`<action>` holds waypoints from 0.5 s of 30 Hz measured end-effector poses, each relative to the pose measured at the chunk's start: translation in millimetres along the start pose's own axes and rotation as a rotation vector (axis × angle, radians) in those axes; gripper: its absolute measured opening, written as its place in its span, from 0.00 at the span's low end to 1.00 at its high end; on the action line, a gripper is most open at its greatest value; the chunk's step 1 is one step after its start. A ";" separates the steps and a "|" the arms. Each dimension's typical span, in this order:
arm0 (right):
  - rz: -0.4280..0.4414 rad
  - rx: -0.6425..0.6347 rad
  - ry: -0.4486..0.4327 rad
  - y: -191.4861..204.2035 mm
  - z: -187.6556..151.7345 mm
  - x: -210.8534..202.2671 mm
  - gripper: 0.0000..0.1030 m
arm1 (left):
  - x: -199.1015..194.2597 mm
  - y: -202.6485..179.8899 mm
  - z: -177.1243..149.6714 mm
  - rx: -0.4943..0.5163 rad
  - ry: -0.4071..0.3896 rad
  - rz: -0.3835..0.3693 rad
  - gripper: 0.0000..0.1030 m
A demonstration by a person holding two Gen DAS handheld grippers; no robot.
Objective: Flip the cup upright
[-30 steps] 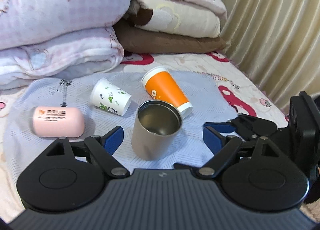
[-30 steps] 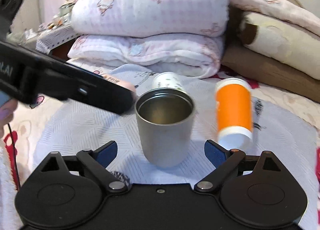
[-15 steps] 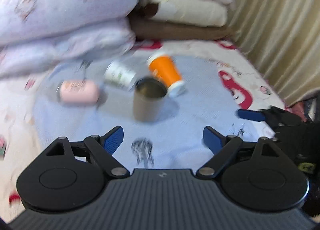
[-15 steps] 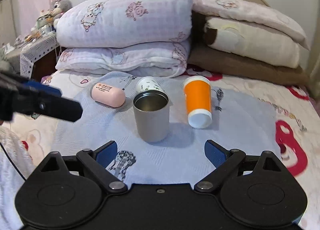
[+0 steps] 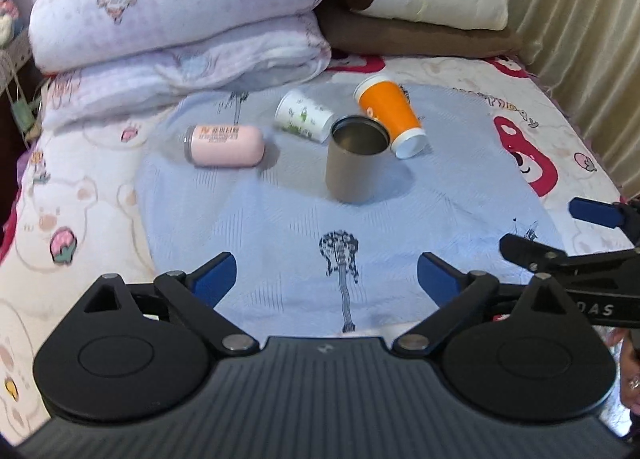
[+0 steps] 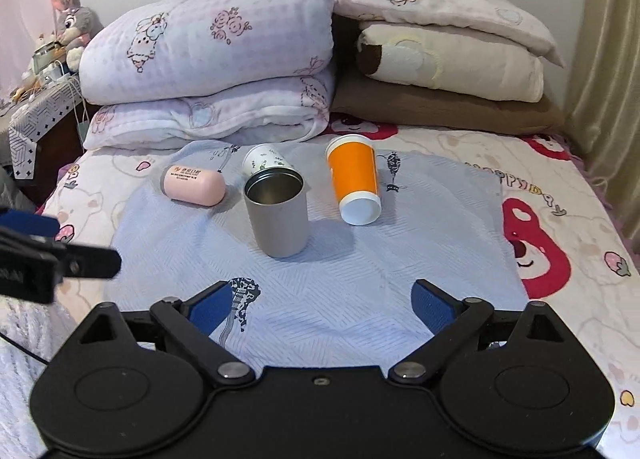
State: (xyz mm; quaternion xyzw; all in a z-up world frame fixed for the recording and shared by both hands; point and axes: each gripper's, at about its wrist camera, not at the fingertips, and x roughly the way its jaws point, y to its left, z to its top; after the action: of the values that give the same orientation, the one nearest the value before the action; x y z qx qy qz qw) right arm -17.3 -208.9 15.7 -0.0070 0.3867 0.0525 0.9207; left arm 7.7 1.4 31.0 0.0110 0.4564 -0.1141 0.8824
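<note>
A grey metal cup stands upright, mouth up, on a light blue cloth on the bed. An orange paper cup lies on its side just right of it. A white patterned paper cup lies on its side behind it. My left gripper is open and empty, well back from the cups. My right gripper is open and empty, also well back. Each gripper shows at the edge of the other's view.
A pink capsule-shaped case lies left of the cups. Folded quilts and pillows are stacked at the head of the bed. A curtain hangs on the right. A cluttered bedside table stands at the left.
Both grippers have drawn back from the metal cup, which now stands farther off in both views. The cups have not moved.
</note>
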 end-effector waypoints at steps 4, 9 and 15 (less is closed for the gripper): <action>-0.055 0.027 0.008 2.6 5.2 -5.1 0.98 | 6.3 0.6 -2.5 -0.026 0.064 0.033 0.96; -0.055 0.087 0.011 2.4 11.4 -4.3 0.98 | 11.2 -1.3 -4.0 -0.035 0.070 0.076 0.96; -0.075 0.090 0.034 9.8 12.2 -5.2 0.98 | 19.3 5.4 -6.7 -0.086 0.086 0.062 0.96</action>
State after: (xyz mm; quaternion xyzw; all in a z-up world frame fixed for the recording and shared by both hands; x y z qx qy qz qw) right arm -13.2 -199.0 28.2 0.0191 0.4040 0.0002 0.9146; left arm 14.2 3.9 11.1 -0.0080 0.4976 -0.0665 0.8648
